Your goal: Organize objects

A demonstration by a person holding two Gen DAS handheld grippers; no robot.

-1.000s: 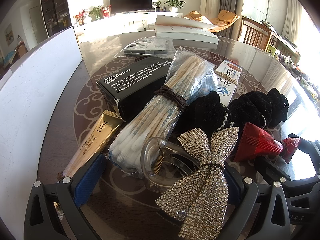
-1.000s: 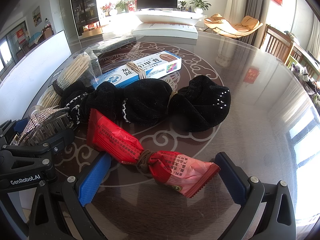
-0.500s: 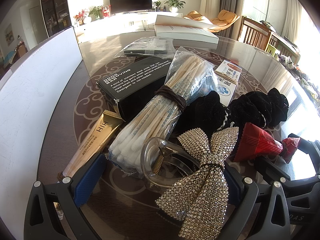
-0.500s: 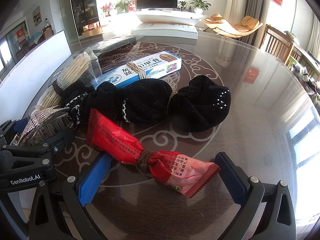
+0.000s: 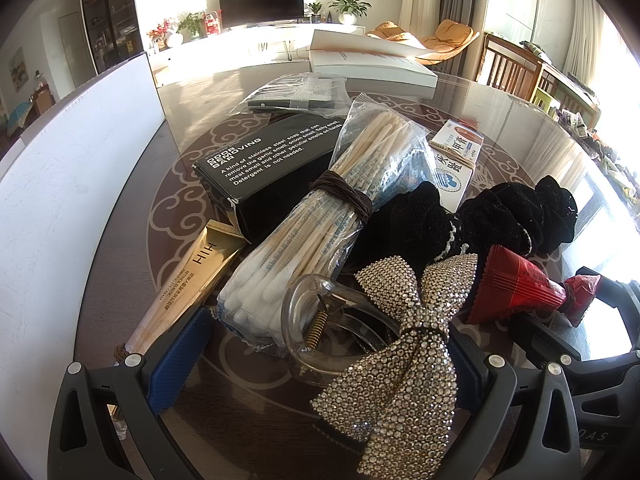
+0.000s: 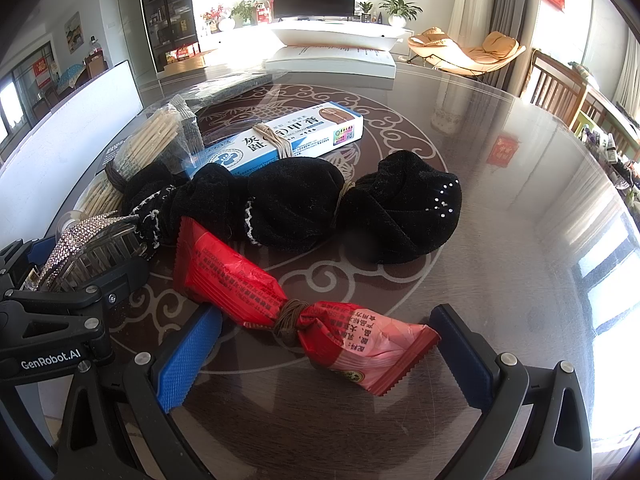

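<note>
Objects for sorting, laid in a loose row on a glass-topped desk [image 6: 500, 216] with a scroll pattern. Listed left to right.

1. White board [image 5: 68, 184], standing along the desk's left edge.
2. Gold tube [image 5: 192, 280], lying flat, its near end beside the left blue pad of the left tongs [image 5: 320, 364].
3. Black box [image 5: 272, 164] with white print, flat on the desk, behind the tube.
4. Bag of cotton swabs [image 5: 320, 220], bound at the middle with a brown band, leaning over the black box's near edge.
5. Clear hair clip with rhinestone bow [image 5: 400, 336], between the pads of the left tongs (jaws spread wide, pads apart from the clip on both sides, nothing clamped).
6. Blue-and-white carton [image 6: 280, 140], banded at the middle, flat behind the black cloth.
7. Black cloth bundle [image 6: 304, 208], tied at two places, lying across the desk's centre, touching the swab bag at its left end.
8. Red snack packet [image 6: 280, 304], tied with a brown band at its waist, lying crosswise between the pads of the right tongs [image 6: 324, 364] (jaws wide apart, neither pad pressing the wrapper).
9. Open book [image 6: 332, 56], at the far edge of the desk.
</note>
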